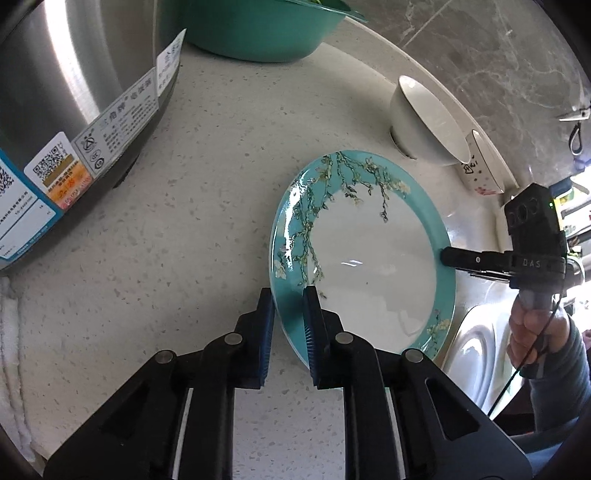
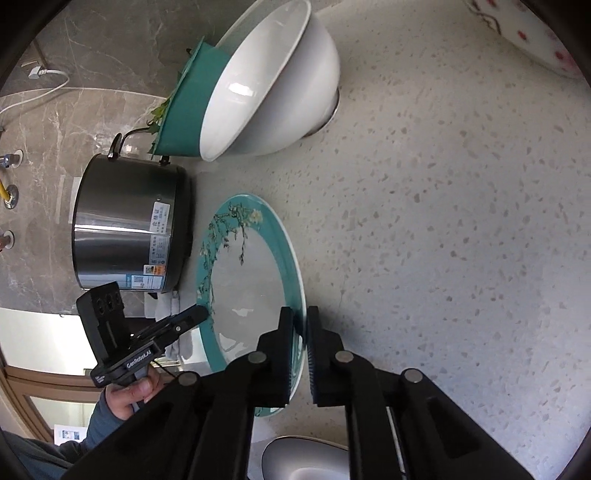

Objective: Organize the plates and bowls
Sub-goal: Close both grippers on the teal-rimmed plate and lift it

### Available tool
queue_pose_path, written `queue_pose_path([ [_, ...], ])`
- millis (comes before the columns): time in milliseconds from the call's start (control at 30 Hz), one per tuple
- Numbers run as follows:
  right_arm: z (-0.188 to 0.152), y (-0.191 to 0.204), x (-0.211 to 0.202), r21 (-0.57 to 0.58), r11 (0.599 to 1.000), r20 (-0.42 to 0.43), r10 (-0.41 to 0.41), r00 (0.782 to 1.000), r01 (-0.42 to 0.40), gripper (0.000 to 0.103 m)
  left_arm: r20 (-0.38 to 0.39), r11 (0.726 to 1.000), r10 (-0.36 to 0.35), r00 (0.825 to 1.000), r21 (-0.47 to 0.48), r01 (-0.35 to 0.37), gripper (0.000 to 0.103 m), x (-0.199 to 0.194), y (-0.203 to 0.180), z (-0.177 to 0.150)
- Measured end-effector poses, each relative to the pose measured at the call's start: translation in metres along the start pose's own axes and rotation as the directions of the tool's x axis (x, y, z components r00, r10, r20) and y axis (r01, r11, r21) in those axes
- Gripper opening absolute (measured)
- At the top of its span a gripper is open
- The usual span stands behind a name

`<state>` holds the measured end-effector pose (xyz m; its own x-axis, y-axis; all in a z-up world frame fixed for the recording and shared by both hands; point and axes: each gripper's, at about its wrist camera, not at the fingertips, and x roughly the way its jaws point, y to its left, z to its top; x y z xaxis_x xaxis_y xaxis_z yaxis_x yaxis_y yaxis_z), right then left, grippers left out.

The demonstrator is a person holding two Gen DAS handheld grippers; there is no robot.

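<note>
Both grippers are pinching the plate (image 1: 369, 254) by its rim — left gripper (image 1: 290, 295) clamping the near-left edge, right gripper (image 1: 448, 256) biting the opposite, right edge, so I'm holding it across its width, tilted off the counter (image 1: 184, 206). Beyond it, far right, the white bowl (image 1: 424, 118) is sitting empty; the green bowl (image 1: 258, 29) is holding greens, I think.

Pale speckled countertop (image 2: 461, 229) fills my right-wrist frame. Grey marble wall (image 2: 92, 122) upper left, white cable (image 2: 44, 86) across it, pipe fittings (image 2: 9, 195) at left edge. Bright window (image 2: 33, 343) lower left.
</note>
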<state>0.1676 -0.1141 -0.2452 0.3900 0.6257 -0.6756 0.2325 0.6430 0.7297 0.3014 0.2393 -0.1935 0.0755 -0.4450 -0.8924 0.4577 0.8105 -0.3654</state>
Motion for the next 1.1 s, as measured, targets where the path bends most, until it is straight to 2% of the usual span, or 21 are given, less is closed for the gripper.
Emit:
queue_pose_path([
  [267,-0.009,0.004,-0.007,-0.028,0.999,0.012,-0.025,1.0,0.026,0.01,0.008,1.0,-0.007,1.0,-0.007,0.007,0.012,0.001,-0.008,-0.007],
  [567,-0.024,0.017,-0.039,-0.052,0.998,0.06,-0.015,0.998,0.018,0.01,0.034,0.999,-0.038,0.999,0.031,0.037,0.012,-0.024,-0.037,-0.018],
  [700,-0.045,0.016,-0.065,-0.041,0.999,0.086,-0.025,0.996,0.029,0.01,0.01,0.996,-0.057,0.998,0.063,0.056,0.012,-0.029,-0.061,-0.031],
  [933,-0.103,-0.007,-0.099,0.035,0.998,0.112,-0.058,0.992,0.054,0.01,-0.063,0.989,-0.076,0.995,0.119,0.083,0.012,-0.021,-0.11,-0.064],
  [1100,-0.138,-0.032,-0.118,0.084,0.992,0.112,-0.103,0.988,0.094,0.011,-0.098,0.978,-0.043,0.994,0.199,0.062,0.013,-0.008,-0.151,-0.094],
])
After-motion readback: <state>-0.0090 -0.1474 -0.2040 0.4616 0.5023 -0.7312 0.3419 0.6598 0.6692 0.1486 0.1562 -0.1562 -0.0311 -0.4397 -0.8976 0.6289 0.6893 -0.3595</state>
